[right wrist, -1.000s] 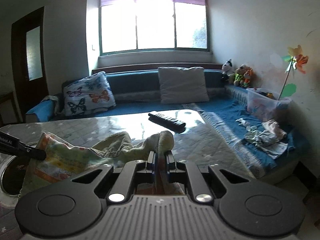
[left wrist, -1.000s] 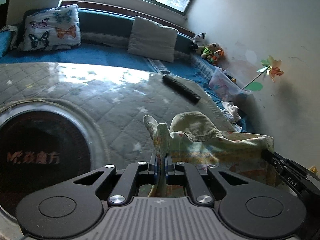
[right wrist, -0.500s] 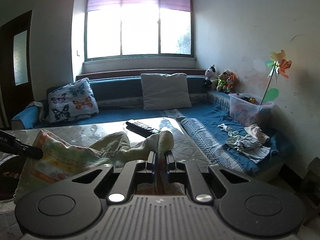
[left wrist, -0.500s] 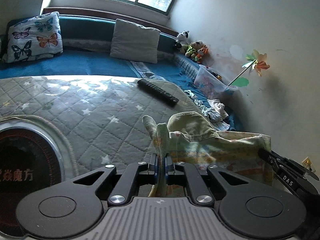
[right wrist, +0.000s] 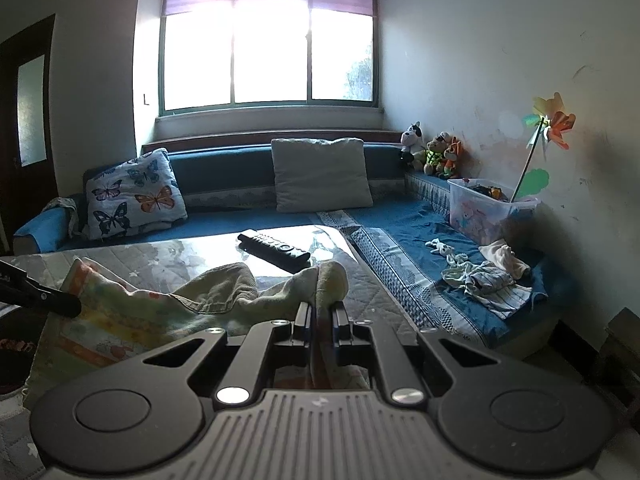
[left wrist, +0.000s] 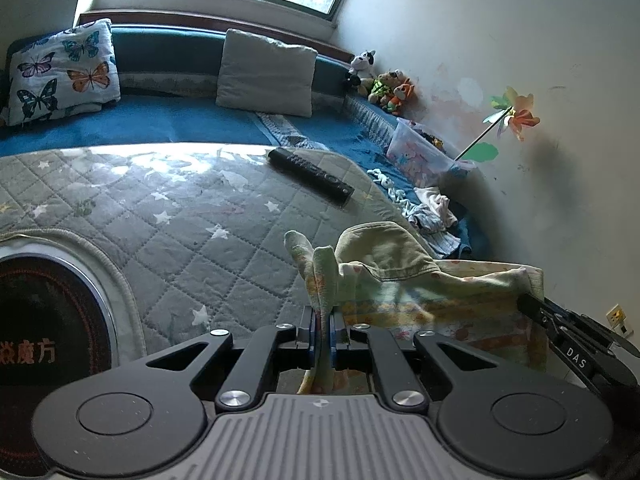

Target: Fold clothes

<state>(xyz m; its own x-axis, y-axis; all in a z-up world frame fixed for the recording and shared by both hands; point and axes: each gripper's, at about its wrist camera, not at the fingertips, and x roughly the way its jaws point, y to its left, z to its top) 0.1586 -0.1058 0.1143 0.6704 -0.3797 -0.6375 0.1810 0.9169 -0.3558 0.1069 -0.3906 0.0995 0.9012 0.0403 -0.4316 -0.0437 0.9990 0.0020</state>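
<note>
The left gripper point(left wrist: 323, 322) is clamped on a bunched edge of a small pale green garment point(left wrist: 404, 276), a wad of cloth sticking up between its closed jaws. It points forward and down toward the quilted tabletop point(left wrist: 168, 216). The right gripper point(right wrist: 323, 312) is likewise closed on another bunched edge of the same garment point(right wrist: 160, 312), and it points more nearly level, toward the blue sofa point(right wrist: 224, 192) under the window point(right wrist: 268, 44).

The garment hangs stretched between the two grippers, lifted above the near right part of the tabletop. Its printed panel in yellow and orange hangs down, and a plain green fold humps up above it. In the left wrist view the right gripper's black tip point(left wrist: 560, 320) shows at the far right edge of the cloth, so the two grippers sit side by side with the cloth spread between them. In the right wrist view the left gripper's tip point(right wrist: 44, 300) enters from the left edge.

Farther back on the tabletop lies a black remote control point(left wrist: 310, 176), well apart from the garment. More small clothes point(right wrist: 484, 276) lie in a heap on the sofa's side section to the right, near a clear plastic box point(right wrist: 484, 212).
</note>
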